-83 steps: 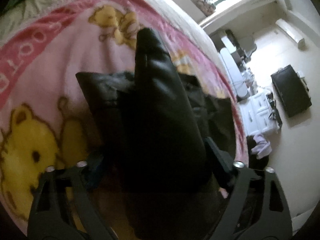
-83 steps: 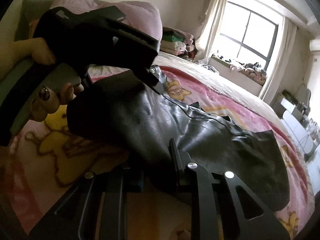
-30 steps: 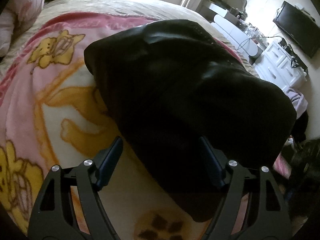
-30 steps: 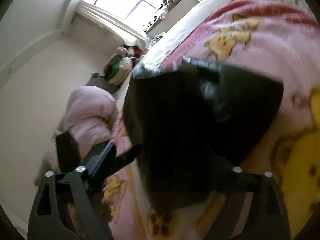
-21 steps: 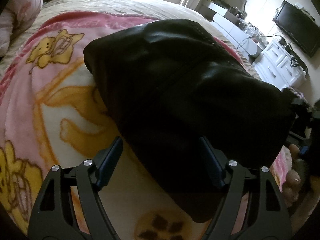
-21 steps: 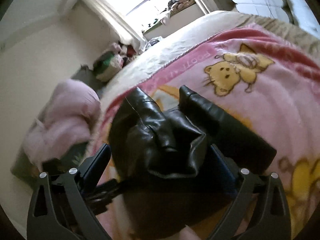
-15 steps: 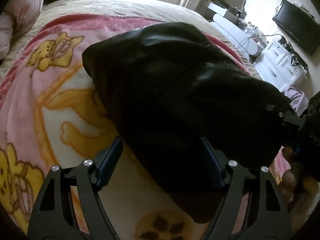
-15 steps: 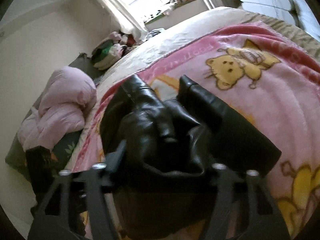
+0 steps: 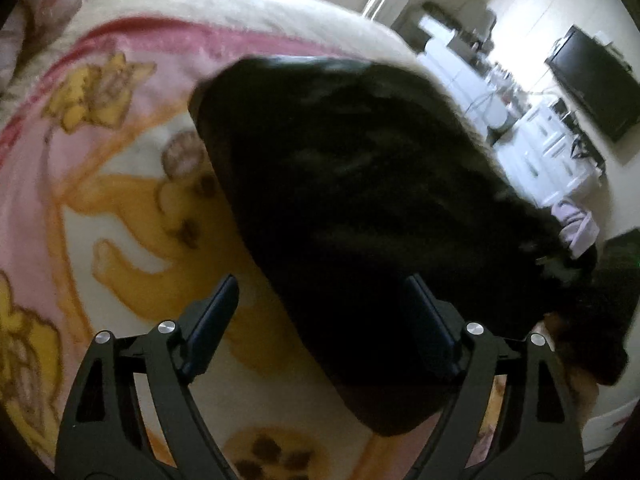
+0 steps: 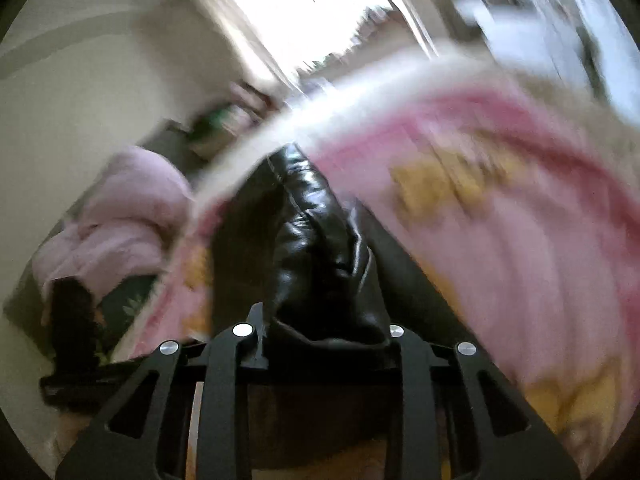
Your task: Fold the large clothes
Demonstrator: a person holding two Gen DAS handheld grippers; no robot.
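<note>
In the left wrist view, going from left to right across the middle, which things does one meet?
Pink cartoon blanket → black leather garment → white drawer cabinet → black wall screen.

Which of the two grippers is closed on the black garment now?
The right gripper: its fingers have just been closing and pinch the garment. The left gripper stands open.

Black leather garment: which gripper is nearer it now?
Right. The right gripper has closed on a bunched fold of the black leather garment; the left gripper stands open at its edge.
</note>
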